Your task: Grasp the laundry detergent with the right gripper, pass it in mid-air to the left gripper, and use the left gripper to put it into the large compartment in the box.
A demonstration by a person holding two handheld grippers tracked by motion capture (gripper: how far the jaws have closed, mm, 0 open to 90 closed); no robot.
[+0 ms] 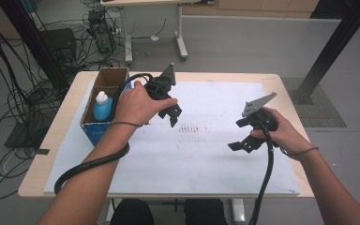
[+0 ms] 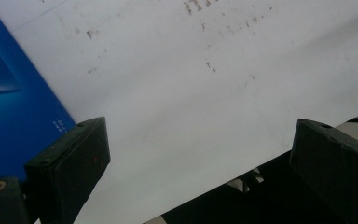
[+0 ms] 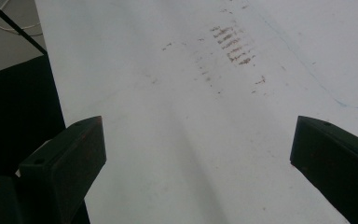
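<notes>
Two forearms come in from the bottom of the high view, each hand holding a black two-jaw gripper above a large white paper sheet (image 1: pixel 201 159) that covers a light wooden table (image 1: pixel 281 79). Nearest the person, the right gripper (image 1: pixel 243 143) hangs over the right half of the sheet, its jaws set wide apart with nothing between them. Its long axis points left and toward the person, and the grey three-cornered plate on top tilts up to the right. A little farther off, the left gripper (image 1: pixel 174 114) hovers just right of an open blue cardboard box (image 1: pixel 93 131), jaws also spread and empty, pointing down and to the right. Inside the box stands an upright blue plastic bottle with a white cap (image 1: pixel 102 107), its long axis vertical, at the table's far left. A patch of small brown marks (image 1: pixel 192 128) lies on the sheet between the two grippers. The left gripper view adds a close look at the box's blue side (image 2: pixel 14 116) just beside one jaw. The right gripper view shows the brown marks (image 3: pixel 233 46) ahead of its spread jaws, plus a faint blue pen line (image 3: pixel 317 79) curving across the paper
</notes>
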